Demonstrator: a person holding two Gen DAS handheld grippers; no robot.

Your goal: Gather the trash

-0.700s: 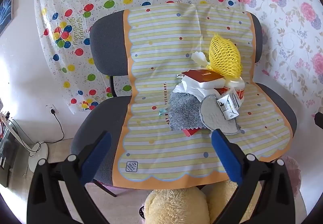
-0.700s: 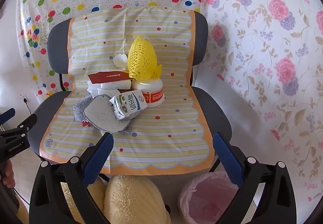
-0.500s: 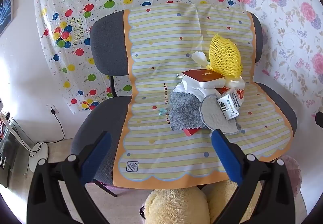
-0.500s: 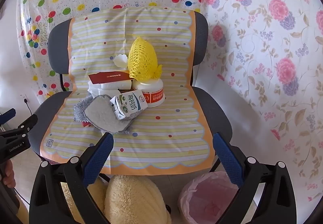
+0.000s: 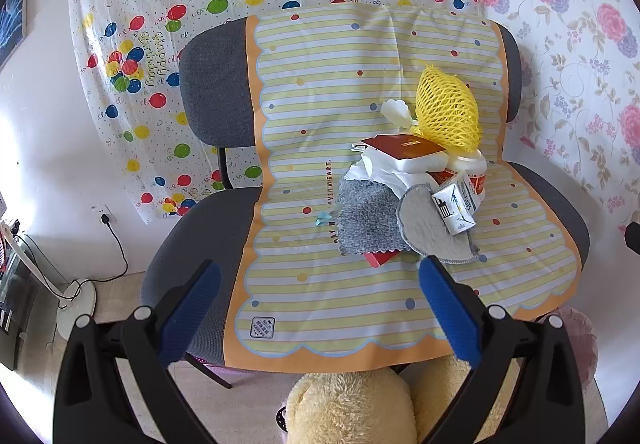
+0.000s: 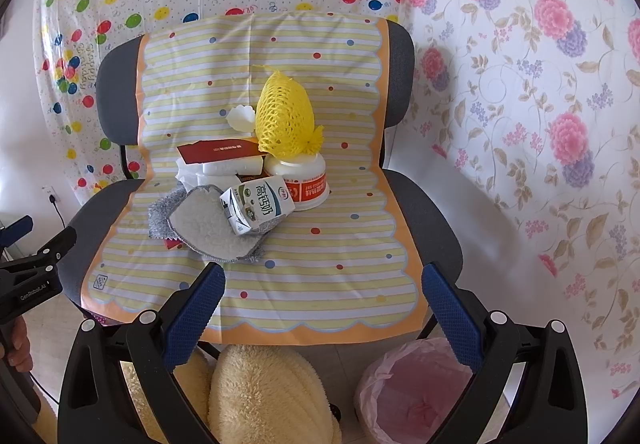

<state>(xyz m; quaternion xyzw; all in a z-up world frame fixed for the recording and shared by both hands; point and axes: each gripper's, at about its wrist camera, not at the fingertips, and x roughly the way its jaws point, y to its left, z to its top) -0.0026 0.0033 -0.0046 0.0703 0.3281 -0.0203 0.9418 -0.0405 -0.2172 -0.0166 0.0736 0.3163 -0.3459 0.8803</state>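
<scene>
With both my left gripper (image 5: 316,280) and right gripper (image 6: 322,284) gaping wide and empty, the trash heap on the chair (image 6: 424,203) worries me: snatching the milk carton (image 6: 256,208) could topple the yellow net (image 6: 285,115) off the tub (image 6: 306,179).

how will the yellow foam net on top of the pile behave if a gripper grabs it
The yellow foam net looks like open mesh, so it will probably squash and weigh little. It perches atop the white tub, so a nudge may topple it off.

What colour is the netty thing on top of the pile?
Bright yellow. The foam net sits on the white tub, clearest in the right wrist view.
</scene>
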